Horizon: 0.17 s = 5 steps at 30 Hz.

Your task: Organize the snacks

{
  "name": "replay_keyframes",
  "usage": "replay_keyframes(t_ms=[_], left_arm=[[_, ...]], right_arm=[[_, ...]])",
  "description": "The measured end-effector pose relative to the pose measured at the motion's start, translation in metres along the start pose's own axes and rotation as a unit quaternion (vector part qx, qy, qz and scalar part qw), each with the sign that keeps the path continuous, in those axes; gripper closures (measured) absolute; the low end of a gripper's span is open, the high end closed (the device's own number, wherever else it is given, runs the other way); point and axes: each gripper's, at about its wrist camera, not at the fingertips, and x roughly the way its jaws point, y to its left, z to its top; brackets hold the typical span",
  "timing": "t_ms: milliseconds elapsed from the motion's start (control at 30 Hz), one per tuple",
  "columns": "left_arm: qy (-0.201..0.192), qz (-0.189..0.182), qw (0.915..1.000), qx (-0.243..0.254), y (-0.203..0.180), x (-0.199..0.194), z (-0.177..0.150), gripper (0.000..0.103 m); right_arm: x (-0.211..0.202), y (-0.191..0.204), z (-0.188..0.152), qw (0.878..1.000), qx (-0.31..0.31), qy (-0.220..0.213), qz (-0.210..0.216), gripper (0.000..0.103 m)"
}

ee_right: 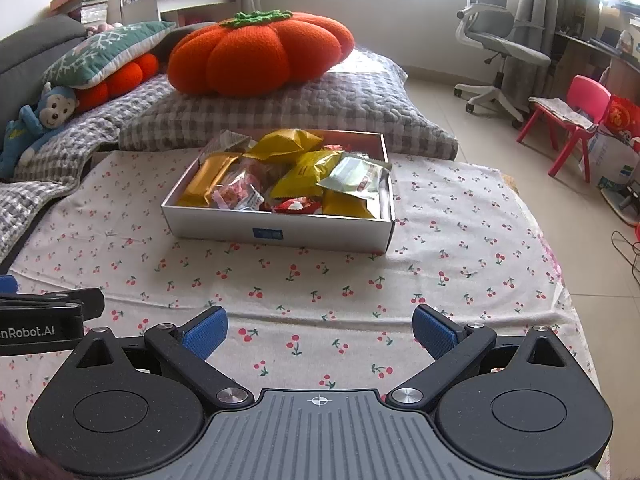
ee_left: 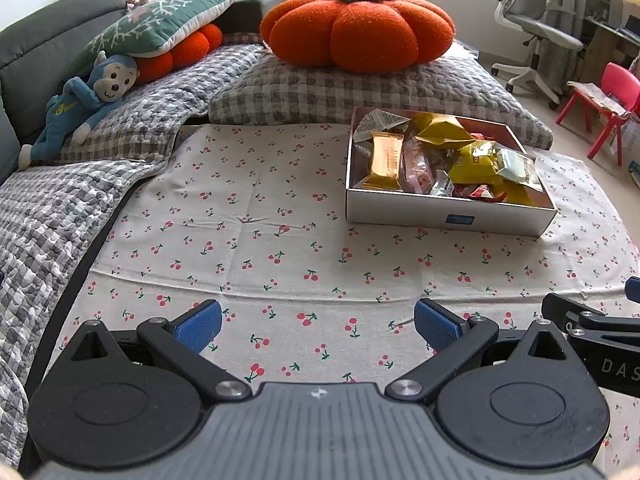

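A shallow white box (ee_left: 404, 210) (ee_right: 224, 224) stands on a cherry-print cloth (ee_left: 248, 248) (ee_right: 440, 264), filled with several wrapped snacks: a gold bar packet (ee_left: 386, 160) (ee_right: 210, 178), yellow packets (ee_left: 474, 162) (ee_right: 306, 172), a pale green packet (ee_right: 354, 178) and pink and red wrappers. My left gripper (ee_left: 318, 326) is open and empty, low over the cloth, well short of the box. My right gripper (ee_right: 320, 332) is open and empty too, in front of the box. Each gripper's edge shows in the other's view.
Behind the cloth lie a grey checked cushion (ee_left: 320, 92) with an orange pumpkin pillow (ee_left: 358, 28) (ee_right: 256, 54), a blue monkey toy (ee_left: 80, 104) and a green pillow (ee_left: 160, 24). A white office chair (ee_right: 496, 48) and a red child's chair (ee_right: 572, 116) stand on the floor at right.
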Motion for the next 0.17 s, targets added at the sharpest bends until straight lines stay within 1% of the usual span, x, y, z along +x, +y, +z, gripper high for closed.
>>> replay_keyframes(t_ms=[167], left_arm=[[0.001,0.003,1.0,0.001,0.001,0.0007,0.0004,0.0]], right_arm=[[0.0001,0.0001,-0.0001,1.0,0.001,-0.001,0.0,0.003]])
